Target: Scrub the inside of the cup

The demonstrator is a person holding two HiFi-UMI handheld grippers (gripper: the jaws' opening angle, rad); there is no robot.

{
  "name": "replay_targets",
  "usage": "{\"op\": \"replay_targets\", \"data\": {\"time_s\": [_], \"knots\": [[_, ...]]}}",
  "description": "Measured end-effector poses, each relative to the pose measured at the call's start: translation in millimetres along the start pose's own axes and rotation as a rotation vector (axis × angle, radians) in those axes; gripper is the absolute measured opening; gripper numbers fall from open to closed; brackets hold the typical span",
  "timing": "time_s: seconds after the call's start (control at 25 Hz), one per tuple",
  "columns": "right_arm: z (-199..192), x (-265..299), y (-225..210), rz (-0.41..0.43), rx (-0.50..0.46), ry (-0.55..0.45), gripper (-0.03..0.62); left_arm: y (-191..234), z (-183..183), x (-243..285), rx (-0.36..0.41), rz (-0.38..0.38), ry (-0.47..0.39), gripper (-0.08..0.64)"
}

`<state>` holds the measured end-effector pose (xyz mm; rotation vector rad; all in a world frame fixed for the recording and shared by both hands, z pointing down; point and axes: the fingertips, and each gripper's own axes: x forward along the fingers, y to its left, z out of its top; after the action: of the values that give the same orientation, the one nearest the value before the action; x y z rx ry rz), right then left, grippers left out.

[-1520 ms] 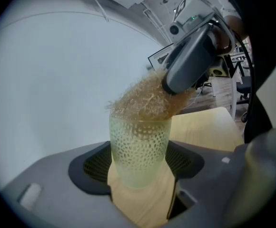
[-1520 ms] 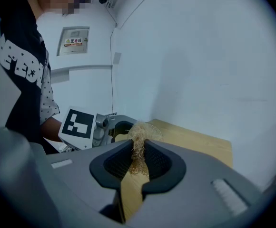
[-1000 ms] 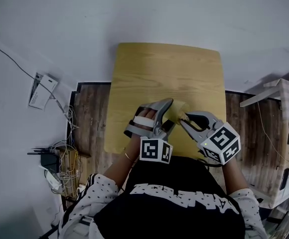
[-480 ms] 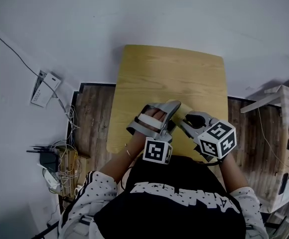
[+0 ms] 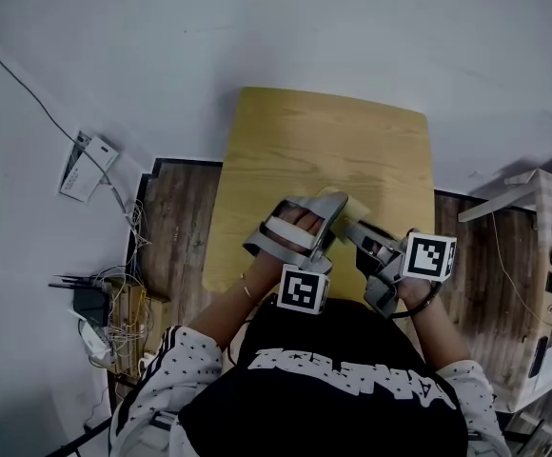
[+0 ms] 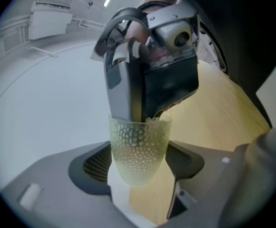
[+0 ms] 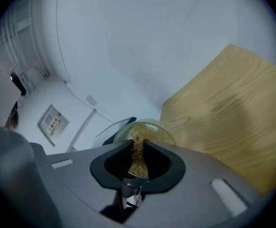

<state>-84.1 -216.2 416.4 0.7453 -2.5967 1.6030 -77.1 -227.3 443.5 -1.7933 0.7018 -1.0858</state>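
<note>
A pale green, dimpled, see-through cup (image 6: 139, 148) sits between the jaws of my left gripper (image 6: 139, 161), which is shut on it. In the head view the cup (image 5: 350, 205) is held just above the near part of the wooden table (image 5: 324, 136), between my left gripper (image 5: 331, 205) and my right gripper (image 5: 348, 225). In the left gripper view the right gripper (image 6: 142, 114) comes down from above with its tips inside the cup's mouth. The right gripper (image 7: 139, 144) is shut on a brown fibrous scrubber (image 7: 138, 166), with the cup's rim (image 7: 153, 126) around it.
The small table stands against a white wall, with dark wood floor on both sides. Tangled cables and a power strip (image 5: 105, 307) lie on the floor at left, near a white box (image 5: 84, 168). A pale wooden frame (image 5: 541, 246) stands at right.
The right gripper has turned in the hand, its marker cube swinging right and up, and its tips have pushed further into the cup. Both grippers shifted slightly away from the person.
</note>
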Motion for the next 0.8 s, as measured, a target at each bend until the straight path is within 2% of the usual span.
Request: {"op": "replay_targets", "data": {"time_s": [0.16,0.56,0.64,0.8], "knots": [[-2.8,-9.0,-13.7,0.001,0.2,-0.05,0.071,4.9,2.9,-3.2,0.033,0.028,-0.008,0.354],[4.3,-13.3,-3.9,0.24,0.644,-0.212,0.069,24.1,8.0,-11.1,0.12,0.14,-0.016,0.354],[5.0,-14.4,-2.6,0.242,0.655,-0.218,0.069,25.6,8.8,-11.5,0.121,0.139,-0.017,0.354],[6.8,-14.9,0.9,0.221,0.576,-0.195,0.067,27.3,9.2,-11.3,0.114,0.126,-0.019,0.354]]}}
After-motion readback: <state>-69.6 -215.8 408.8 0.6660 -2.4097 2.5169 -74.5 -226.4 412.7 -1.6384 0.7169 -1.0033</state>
